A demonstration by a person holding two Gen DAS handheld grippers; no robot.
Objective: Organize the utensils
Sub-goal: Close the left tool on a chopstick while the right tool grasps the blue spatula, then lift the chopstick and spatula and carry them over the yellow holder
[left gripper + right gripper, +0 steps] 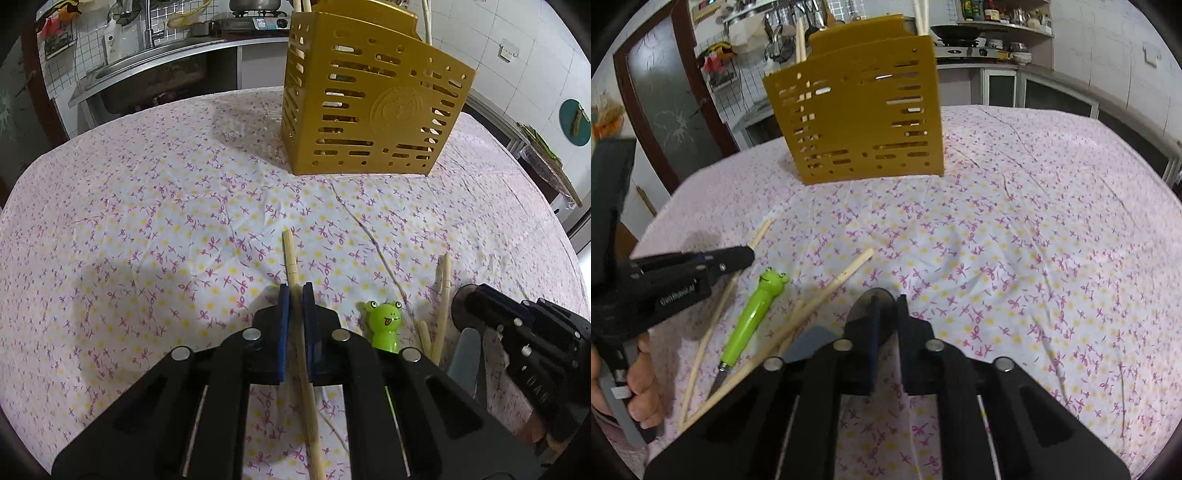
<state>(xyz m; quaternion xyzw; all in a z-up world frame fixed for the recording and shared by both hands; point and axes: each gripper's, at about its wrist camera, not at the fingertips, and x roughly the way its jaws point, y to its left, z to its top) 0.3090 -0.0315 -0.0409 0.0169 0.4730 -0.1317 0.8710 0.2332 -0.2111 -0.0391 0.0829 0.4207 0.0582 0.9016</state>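
A: Left gripper [296, 295] pose? Left wrist view.

B: Low over the floral tablecloth [147, 221], fingers pointing toward the top of the frame. Jaws nearly closed, a thin gap only, with one wooden chopstick [291, 258] running lengthwise between the blue pads [283, 314]. Pads sit against it on both sides; I log it as gripped. In the right wrist view the same gripper [738, 258] enters from the left edge, and a bare hand [639, 387] on its handle shows at lower left.

A: Right gripper?

B: Right gripper [888, 306], lower centre of its own view, jaws close together. A dark round part sits between the fingertips; whether anything is gripped, cannot tell. In the left wrist view its body [517, 332] lies at the lower right.

A: Remaining items relative to the tongs?

B: Green frog-headed knife [757, 314] lies flat just right of the left gripper, blade toward the bottom of the frame. Loose chopsticks [820, 295] lie slanted beside it, between the two grippers. A grey flat blade [809, 343] shows partly under the right gripper.

A: Holder and free room?

B: Gold slotted utensil holder [369, 110] stands upright at upper centre, well apart from both grippers, with chopsticks standing in it. Bare cloth lies between it and the tongs. The table edge curves along the left and top; a sink counter [147, 62] lies beyond at upper left.
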